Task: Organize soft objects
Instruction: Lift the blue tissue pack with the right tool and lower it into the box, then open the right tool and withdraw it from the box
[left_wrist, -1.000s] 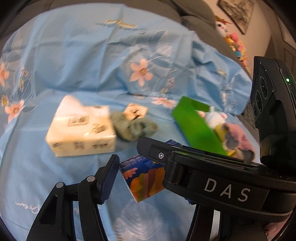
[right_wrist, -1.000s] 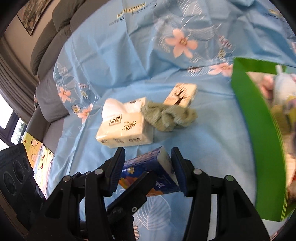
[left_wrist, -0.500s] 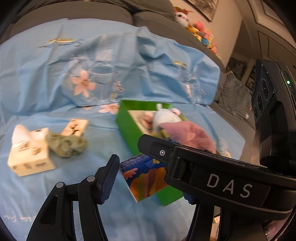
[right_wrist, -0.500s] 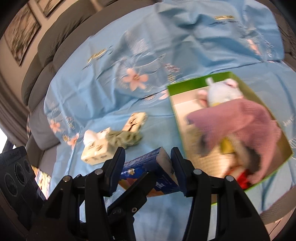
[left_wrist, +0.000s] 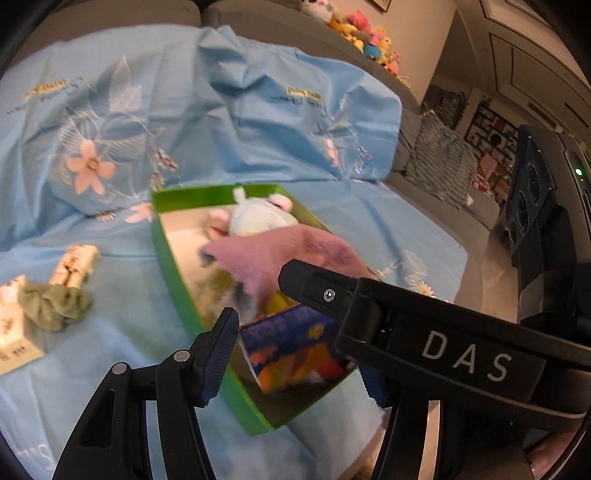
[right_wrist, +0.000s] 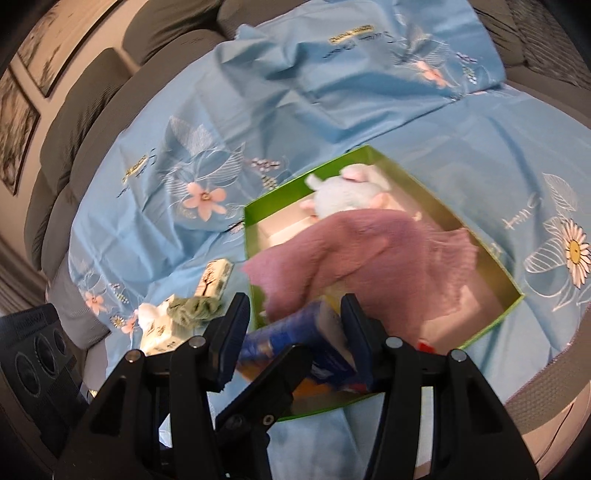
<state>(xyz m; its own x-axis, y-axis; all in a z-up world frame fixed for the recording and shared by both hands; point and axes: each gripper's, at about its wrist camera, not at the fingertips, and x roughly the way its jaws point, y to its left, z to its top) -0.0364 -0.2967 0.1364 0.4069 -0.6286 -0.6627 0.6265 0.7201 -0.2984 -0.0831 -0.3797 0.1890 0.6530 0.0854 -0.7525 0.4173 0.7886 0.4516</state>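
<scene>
I have both claws clamped on the blue tissue pack: the right claw across its width, the left claw on its ends. It hangs over the near corner of the green box (pink cloth and white plush inside).

grey sofa | framed pictures | cream wall

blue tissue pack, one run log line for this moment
held: blue tissue pack | by: both grippers | over: green box | left out: green cloth
</scene>
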